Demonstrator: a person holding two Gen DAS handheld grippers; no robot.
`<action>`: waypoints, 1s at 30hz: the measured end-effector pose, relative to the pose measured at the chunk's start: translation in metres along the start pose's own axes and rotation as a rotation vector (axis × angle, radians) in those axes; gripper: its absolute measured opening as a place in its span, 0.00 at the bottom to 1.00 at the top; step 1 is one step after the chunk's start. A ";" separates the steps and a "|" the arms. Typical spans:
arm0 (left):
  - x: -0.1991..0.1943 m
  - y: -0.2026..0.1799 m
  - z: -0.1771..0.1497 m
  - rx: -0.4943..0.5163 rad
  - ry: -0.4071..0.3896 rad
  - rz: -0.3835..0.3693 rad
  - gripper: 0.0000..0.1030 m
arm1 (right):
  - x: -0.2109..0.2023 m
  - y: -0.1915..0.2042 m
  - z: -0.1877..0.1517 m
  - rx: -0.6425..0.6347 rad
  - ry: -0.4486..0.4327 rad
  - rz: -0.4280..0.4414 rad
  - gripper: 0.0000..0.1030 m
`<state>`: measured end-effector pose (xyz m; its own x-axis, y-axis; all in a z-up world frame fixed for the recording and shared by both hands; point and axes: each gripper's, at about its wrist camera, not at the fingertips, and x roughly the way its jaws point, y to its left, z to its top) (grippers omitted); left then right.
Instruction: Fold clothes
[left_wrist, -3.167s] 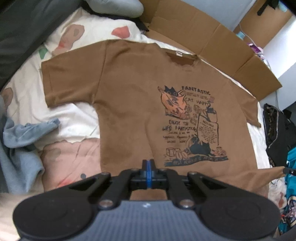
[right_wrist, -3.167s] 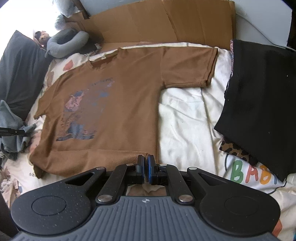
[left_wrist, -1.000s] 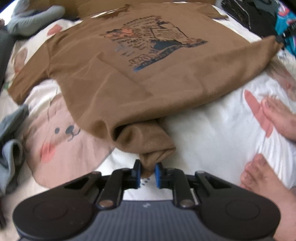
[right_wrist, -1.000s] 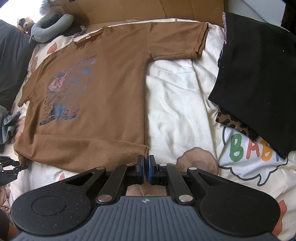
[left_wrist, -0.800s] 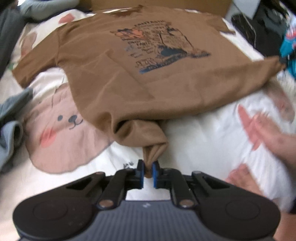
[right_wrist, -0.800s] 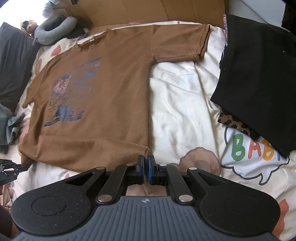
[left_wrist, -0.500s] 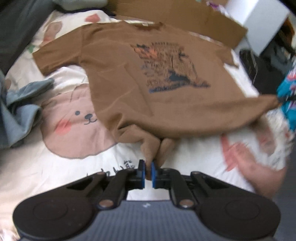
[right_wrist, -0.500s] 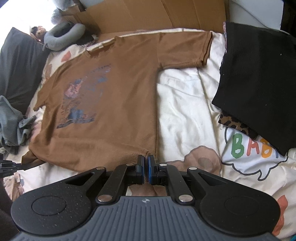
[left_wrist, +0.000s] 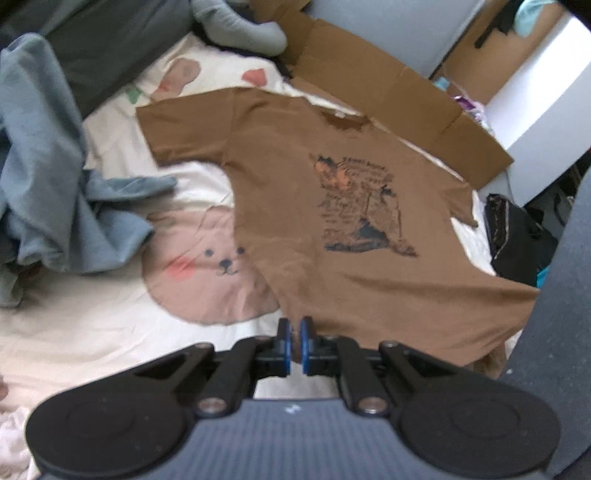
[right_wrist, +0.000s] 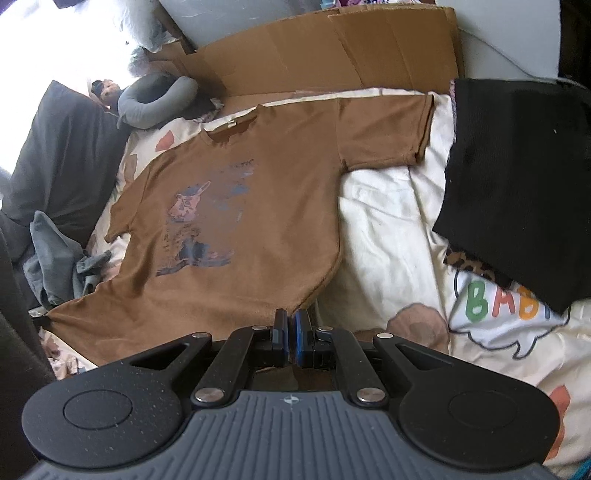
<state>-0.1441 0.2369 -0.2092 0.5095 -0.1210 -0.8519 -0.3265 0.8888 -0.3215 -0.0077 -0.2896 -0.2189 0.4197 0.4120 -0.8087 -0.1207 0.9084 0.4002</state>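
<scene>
A brown T-shirt (left_wrist: 295, 206) with a printed front lies face up on a cartoon-print bedsheet (left_wrist: 110, 332), collar at the far side. It also shows in the right wrist view (right_wrist: 266, 206). My left gripper (left_wrist: 294, 334) is shut on the shirt's near left hem corner. My right gripper (right_wrist: 290, 326) is shut on the near right hem corner. The hem is lifted and pulled taut between the two grippers.
A grey-blue garment pile (left_wrist: 48, 177) lies left of the shirt. A black garment (right_wrist: 517, 177) over a leopard-print piece lies to the right. Flattened cardboard (right_wrist: 332, 48) leans along the far edge. A grey neck pillow (right_wrist: 155, 99) and a dark pillow (right_wrist: 55, 155) sit at the far left.
Both grippers have lifted and pulled back with the hem. The bunched left corner has straightened and the hem is now stretched. The bare feet have left the left view.
</scene>
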 end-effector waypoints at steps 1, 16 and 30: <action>0.002 0.003 -0.003 -0.006 0.014 0.009 0.05 | -0.001 -0.001 -0.002 0.008 0.006 0.001 0.02; 0.093 0.039 -0.060 -0.119 0.249 0.162 0.05 | 0.072 -0.051 -0.081 0.162 0.190 -0.053 0.02; 0.137 0.035 -0.069 -0.108 0.352 0.323 0.05 | 0.104 -0.079 -0.113 0.202 0.188 -0.094 0.03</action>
<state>-0.1408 0.2203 -0.3660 0.0744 -0.0058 -0.9972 -0.5133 0.8571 -0.0432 -0.0565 -0.3101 -0.3834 0.2446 0.3499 -0.9043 0.1003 0.9185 0.3825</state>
